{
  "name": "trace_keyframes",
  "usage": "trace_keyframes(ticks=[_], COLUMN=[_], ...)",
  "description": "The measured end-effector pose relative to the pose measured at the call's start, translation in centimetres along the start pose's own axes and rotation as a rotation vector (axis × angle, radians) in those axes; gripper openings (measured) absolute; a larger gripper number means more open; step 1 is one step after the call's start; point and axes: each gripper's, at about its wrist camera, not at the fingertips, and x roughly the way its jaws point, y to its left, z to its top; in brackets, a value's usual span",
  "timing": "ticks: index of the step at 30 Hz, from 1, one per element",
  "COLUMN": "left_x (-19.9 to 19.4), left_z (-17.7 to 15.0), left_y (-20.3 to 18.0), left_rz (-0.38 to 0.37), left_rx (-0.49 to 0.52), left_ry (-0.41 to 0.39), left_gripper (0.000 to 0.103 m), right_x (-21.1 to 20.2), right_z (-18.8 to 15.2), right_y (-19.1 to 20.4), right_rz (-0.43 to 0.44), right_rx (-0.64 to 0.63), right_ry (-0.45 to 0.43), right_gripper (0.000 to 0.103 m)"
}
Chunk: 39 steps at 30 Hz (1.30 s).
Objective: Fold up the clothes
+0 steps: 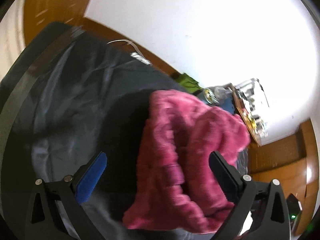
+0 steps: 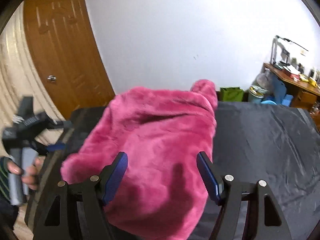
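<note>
Pink fleece garment (image 2: 156, 150) lies bunched on the dark grey sheet (image 2: 266, 150) covering the work surface, toward its left side in the right wrist view. Right claw (image 2: 162, 174) has fingers spread wide apart, nothing clamped, fleece filling the gap between and beyond the blue pads (image 2: 117, 177). Left claw (image 1: 158, 178) likewise wide apart, holding nothing; the garment (image 1: 186, 150) sits between its fingers, nearer the right one. Left view blurred and tilted. The person's hand (image 2: 24, 172) grips the left tool's handle at the sheet's left edge. Wooden door (image 2: 62, 56) behind; cluttered wooden desk (image 2: 296, 82) far right.
</note>
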Motion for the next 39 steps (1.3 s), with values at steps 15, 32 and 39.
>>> trace_keyframes(ticks=[15,32,39], left_x=[7.6,17.8,17.2], left_z=[1.1,3.6,3.6], left_y=[-11.9,-6.3,-6.0], left_rz=[0.067,0.245,0.215], left_rx=[0.396,0.204,0.200], left_ry=[0.149,0.149,0.149], left_gripper=[0.102,0.103,0.103], right_x=[7.0,8.5,7.8], right_z=[-4.5,-5.7,-4.1], right_y=[9.3,9.3,7.7], right_rz=[0.074,0.128,0.219], right_rx=[-0.274,-0.339,-0.345], right_ry=[0.086,0.128,0.167], right_gripper=[0.073,0.075,0.076])
